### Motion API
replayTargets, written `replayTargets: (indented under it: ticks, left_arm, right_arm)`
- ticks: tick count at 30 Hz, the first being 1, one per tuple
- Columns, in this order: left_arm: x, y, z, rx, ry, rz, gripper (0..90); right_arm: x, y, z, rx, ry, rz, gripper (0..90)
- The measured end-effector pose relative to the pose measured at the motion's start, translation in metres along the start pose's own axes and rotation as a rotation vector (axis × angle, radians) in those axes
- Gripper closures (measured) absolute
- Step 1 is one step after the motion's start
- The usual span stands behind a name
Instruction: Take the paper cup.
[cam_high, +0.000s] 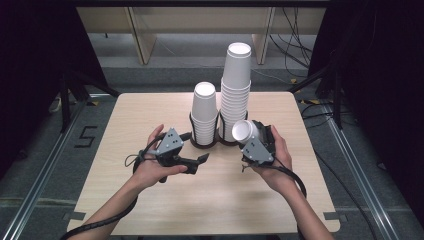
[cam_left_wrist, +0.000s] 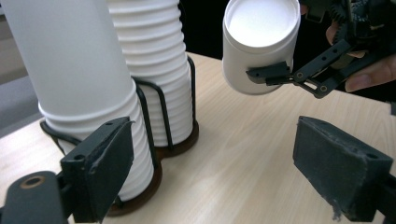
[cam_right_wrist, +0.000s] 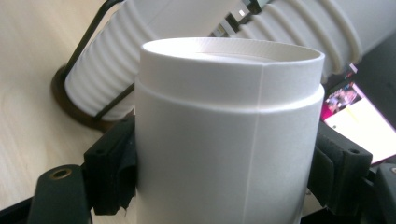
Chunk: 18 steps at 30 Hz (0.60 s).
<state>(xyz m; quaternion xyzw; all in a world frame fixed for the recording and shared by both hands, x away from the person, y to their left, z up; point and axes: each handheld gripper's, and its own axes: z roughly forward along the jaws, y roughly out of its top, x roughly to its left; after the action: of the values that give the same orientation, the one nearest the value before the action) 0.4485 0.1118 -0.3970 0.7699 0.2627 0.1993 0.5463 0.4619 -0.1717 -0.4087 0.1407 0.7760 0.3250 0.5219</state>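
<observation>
A person stands at a pale wooden worktop (cam_high: 150, 200), a two-jaw gripper in each hand. At the centre of the high view, toward the far edge, a black wire double holder (cam_high: 192, 131) on dark round bases keeps two stacks of white paper cups upright, bottoms up: a shorter stack (cam_high: 204, 112) on the left and a taller stack (cam_high: 235, 90) on the right. The wire hoops hug the lower cups, which likely stops the stacks from toppling when a cup is pulled off or added.

The right gripper (cam_high: 254, 136), at centre right of the high view just in front of the taller stack, is clamped on a single white paper cup (cam_high: 244, 131). In the right gripper view the cup (cam_right_wrist: 224, 140) sits squarely between the two black pads, pressed at both sides, with its flat bottom facing away from the hand. In the left gripper view the same cup (cam_left_wrist: 260, 44) hangs at upper right, above the worktop and clear of both stacks. Gripping it by the sidewall leaves the open mouth free, which would suit setting it down over a stack.

The left gripper (cam_high: 200, 161), at centre left of the high view, holds nothing; its jaws stand partly apart, pointed toward the shorter stack and near its base.
</observation>
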Motion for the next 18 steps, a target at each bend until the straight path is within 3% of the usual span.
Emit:
replayTargets:
  ticks: [3,4,7,8,9,10,11,14,18]
  left_arm:
    - [0.002,-0.009,-0.002,-0.001,0.007,-0.013,12.5]
    - [0.003,-0.013,-0.004,0.005,0.012,-0.017,12.6]
    - [0.004,-0.025,-0.006,0.014,0.025,-0.017,12.7]
    - [0.005,-0.028,-0.006,0.021,0.028,-0.013,12.7]
    - [0.005,-0.032,-0.007,0.025,0.032,-0.015,12.6]
    - [0.005,-0.035,-0.007,0.025,0.03,-0.022,12.6]
    - [0.006,-0.036,-0.007,0.025,0.03,-0.023,12.4]
    - [0.005,-0.039,-0.007,0.01,0.03,-0.021,11.3]
    - [0.002,-0.04,-0.007,0.009,0.026,-0.013,9.1]
  right_arm:
    - [0.014,-0.003,-0.001,0.011,0.006,-0.125,21.6]
    - [0.019,-0.004,-0.003,0.022,0.003,-0.141,21.6]
    - [0.034,-0.008,-0.005,0.046,-0.021,-0.251,21.6]
    - [0.035,-0.01,-0.002,-0.003,-0.024,-0.365,21.6]
    - [0.04,-0.011,-0.003,0.0,-0.022,-0.399,21.6]
    - [0.047,-0.011,-0.005,0.034,-0.017,-0.378,21.6]
    - [0.049,-0.011,-0.004,0.013,-0.009,-0.449,21.6]
    - [0.057,-0.011,-0.006,0.021,-0.037,-0.557,21.6]
    - [0.069,-0.011,-0.007,0.026,-0.038,-0.653,21.6]
